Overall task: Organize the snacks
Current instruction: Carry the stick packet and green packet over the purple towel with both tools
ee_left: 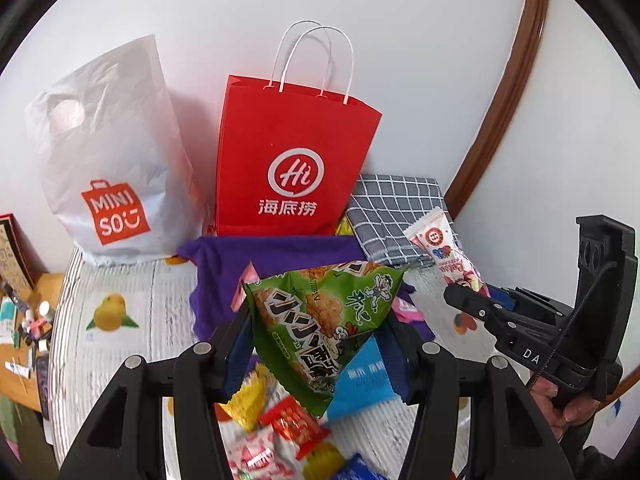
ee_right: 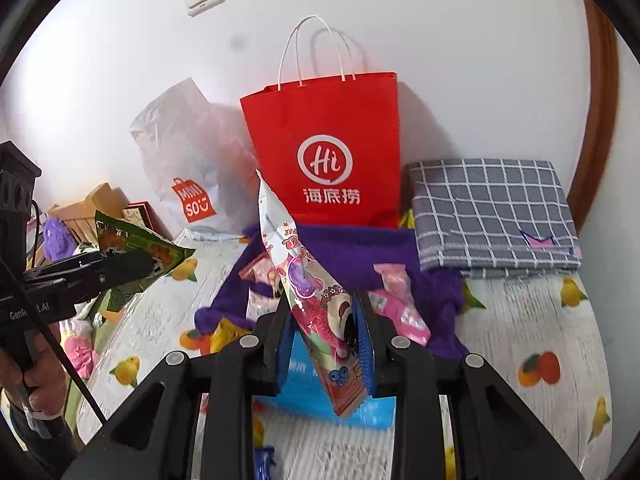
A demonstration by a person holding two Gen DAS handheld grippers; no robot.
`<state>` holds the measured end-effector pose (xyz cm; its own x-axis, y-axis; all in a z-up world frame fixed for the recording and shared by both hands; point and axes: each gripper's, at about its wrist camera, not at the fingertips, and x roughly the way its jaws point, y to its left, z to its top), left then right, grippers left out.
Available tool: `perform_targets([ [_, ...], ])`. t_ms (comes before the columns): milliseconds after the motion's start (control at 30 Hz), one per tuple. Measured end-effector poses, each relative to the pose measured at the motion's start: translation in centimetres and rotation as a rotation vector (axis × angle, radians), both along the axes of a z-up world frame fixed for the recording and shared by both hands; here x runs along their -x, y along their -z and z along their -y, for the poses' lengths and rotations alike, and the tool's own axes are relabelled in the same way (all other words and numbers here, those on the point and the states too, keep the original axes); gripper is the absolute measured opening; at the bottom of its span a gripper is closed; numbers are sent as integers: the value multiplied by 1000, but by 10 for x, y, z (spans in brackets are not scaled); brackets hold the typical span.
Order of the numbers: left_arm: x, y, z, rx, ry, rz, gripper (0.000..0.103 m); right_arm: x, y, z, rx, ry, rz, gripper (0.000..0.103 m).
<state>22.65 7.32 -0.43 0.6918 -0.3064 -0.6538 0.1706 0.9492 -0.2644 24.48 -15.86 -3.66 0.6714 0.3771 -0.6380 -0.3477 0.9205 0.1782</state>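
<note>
Left wrist view: left tongs (ee_left: 320, 344) partly open, jaws clamped on a green snack bag (ee_left: 320, 320) that fills the gap between them. Bag is off the table (ee_left: 120, 360), tilted, its top corner pointing right. Straight ahead of the tongs: purple cloth (ee_left: 224, 264), then red paper bag (ee_left: 296, 152) upright against the wall, mouth open at the top. Left of that, white Miniso bag (ee_left: 108, 152). Ahead right, checked cloth (ee_left: 396, 216), folded. Free table only to the left of the tongs; table edge curves away there, clutter beyond it too small to read. Below the jaws, loose snacks: yellow pack (ee_left: 248, 396), red pack (ee_left: 294, 426), blue pack (ee_left: 360, 384), all partly covered by the green bag or cut off by the frame. Right tongs (ee_left: 476, 300) enter from the right, holding a pink pack (ee_left: 448, 256); hand (ee_left: 560, 404) below them mostly cropped.

Right wrist view: right tongs (ee_right: 326, 336) closed tight on the pink pack (ee_right: 304, 280), a long thin one, held lifted and slanting up-left toward the red bag (ee_right: 328, 148). Its lower end hangs past the pads. Ahead: purple cloth (ee_right: 360, 248) with pink packs (ee_right: 400, 304) on it, partly hidden by the right jaw. Checked cloth (ee_right: 492, 212) ahead right, open table (ee_right: 520, 320) in front of it. Blue pack (ee_right: 304, 384) under the tongs, mostly hidden. Left tongs (ee_right: 136, 268) at far left with the green bag (ee_right: 136, 244); their pads are hidden by it.
</note>
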Motion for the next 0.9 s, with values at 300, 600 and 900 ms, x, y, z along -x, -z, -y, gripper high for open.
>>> perform_targets([
  [300,-55,4,-5,-6,2,0,54,-58,11,-11,-12,6,-13,28],
  [600,-92,43,-15,5,-13,-50,54,-107,36,-23,-14,-11,-49,28],
  [900,-111,80,-19,1,-24,-123,54,-133,77,-23,10,-47,-110,28],
])
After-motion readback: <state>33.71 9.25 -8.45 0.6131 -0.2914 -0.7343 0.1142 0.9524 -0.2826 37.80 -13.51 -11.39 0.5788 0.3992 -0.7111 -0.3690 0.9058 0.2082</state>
